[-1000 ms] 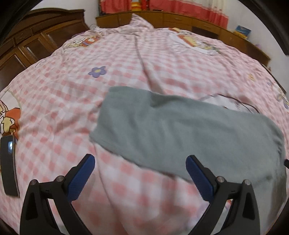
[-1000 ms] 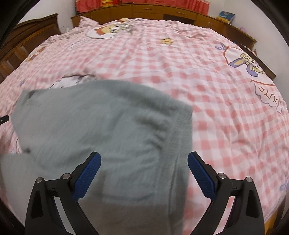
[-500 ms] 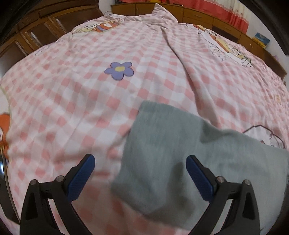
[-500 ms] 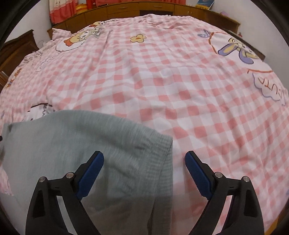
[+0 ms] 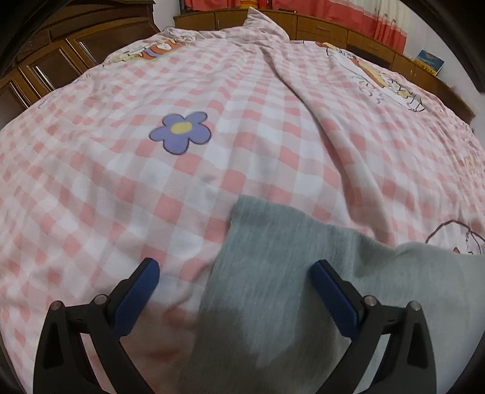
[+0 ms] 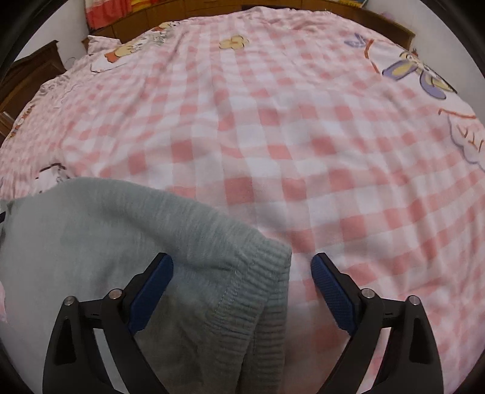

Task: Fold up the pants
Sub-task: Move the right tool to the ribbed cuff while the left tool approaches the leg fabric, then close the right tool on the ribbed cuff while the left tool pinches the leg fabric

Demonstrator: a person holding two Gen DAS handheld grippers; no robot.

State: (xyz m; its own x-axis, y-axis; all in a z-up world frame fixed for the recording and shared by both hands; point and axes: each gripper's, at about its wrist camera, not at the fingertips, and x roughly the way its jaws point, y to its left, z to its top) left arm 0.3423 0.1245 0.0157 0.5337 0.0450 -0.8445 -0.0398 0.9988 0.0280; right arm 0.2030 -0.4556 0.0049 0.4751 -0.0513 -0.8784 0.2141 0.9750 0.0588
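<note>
Grey-green knit pants (image 5: 272,272) lie flat on a pink checked bedspread (image 5: 151,197). In the left wrist view, their plain left end runs between the wide-apart blue pads of my left gripper (image 5: 233,268), which hovers close above it, open and holding nothing. In the right wrist view, the ribbed waistband corner (image 6: 251,288) of the pants (image 6: 106,236) lies between the fingers of my right gripper (image 6: 242,260). Its jaws are opening, and the pads stand clear of the cloth on both sides.
The bedspread bears a purple flower print (image 5: 182,130) and cartoon prints (image 6: 415,69). A dark wooden wardrobe (image 5: 60,60) stands at the left. Low wooden cabinets (image 5: 333,27) and red curtains (image 5: 303,9) run along the far side of the bed.
Both grippers have sunk closer to the bed and moved outward. The left now sits over the pants' left end, the right over the waistband corner. Both stay open.
</note>
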